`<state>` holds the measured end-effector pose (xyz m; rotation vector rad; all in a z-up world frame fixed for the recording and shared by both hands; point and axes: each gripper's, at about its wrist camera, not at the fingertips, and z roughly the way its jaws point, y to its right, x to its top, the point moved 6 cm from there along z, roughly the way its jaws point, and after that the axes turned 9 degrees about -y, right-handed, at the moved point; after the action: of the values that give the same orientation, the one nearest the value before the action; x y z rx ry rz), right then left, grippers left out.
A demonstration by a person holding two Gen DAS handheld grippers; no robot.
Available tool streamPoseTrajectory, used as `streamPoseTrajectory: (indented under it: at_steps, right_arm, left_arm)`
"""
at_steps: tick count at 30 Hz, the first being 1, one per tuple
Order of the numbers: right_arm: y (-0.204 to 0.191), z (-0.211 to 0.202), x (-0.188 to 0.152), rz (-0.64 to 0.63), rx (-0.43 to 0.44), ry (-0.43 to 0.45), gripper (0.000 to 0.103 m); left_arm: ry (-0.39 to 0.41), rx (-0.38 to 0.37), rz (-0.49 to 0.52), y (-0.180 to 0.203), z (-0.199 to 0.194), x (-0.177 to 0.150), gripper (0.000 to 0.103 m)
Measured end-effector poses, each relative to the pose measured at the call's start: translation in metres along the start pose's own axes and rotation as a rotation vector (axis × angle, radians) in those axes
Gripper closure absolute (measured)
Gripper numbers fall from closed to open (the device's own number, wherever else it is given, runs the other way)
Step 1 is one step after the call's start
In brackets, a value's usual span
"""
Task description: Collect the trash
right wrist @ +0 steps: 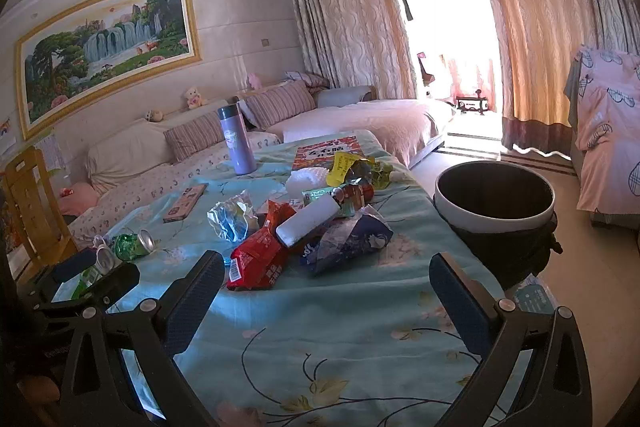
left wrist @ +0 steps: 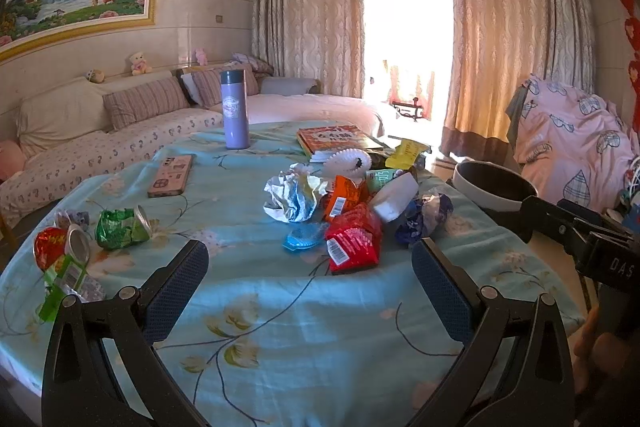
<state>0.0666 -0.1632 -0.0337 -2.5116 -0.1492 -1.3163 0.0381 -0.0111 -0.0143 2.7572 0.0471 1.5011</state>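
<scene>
Trash lies heaped mid-table on the blue floral cloth (left wrist: 320, 327): a red wrapper (left wrist: 354, 247) (right wrist: 260, 259), a crumpled silver-blue wrapper (left wrist: 294, 197) (right wrist: 232, 219), a dark blue bag (left wrist: 424, 217) (right wrist: 348, 241), a white block (left wrist: 394, 197) (right wrist: 306, 221). A crushed green can (left wrist: 122, 229) (right wrist: 134, 245) and a red can (left wrist: 60, 247) sit at the left. A dark bin with a white rim (right wrist: 496, 203) (left wrist: 494, 185) stands beside the table's right edge. My left gripper (left wrist: 310, 259) is open above the cloth, short of the red wrapper. My right gripper (right wrist: 326, 273) is open too, nothing between its fingers.
A purple flask (left wrist: 235, 111) (right wrist: 237, 141), a phone in a pink case (left wrist: 171, 175) (right wrist: 186, 203) and a book (left wrist: 334, 139) (right wrist: 328, 151) also sit on the table. A sofa (left wrist: 100, 139) runs behind, a wooden chair (right wrist: 32, 203) stands left, a covered chair (left wrist: 576, 143) right.
</scene>
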Motion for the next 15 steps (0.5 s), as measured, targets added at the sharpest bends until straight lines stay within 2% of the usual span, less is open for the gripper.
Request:
streamPoseTrajectory:
  at_steps: [15]
  right_arm:
    - [0.0007, 0.0048, -0.0053, -0.005, 0.005, -0.013, 0.000]
  left_arm:
    - [-0.018, -0.009, -0.007, -0.0021, 0.0049, -0.0042, 0.000]
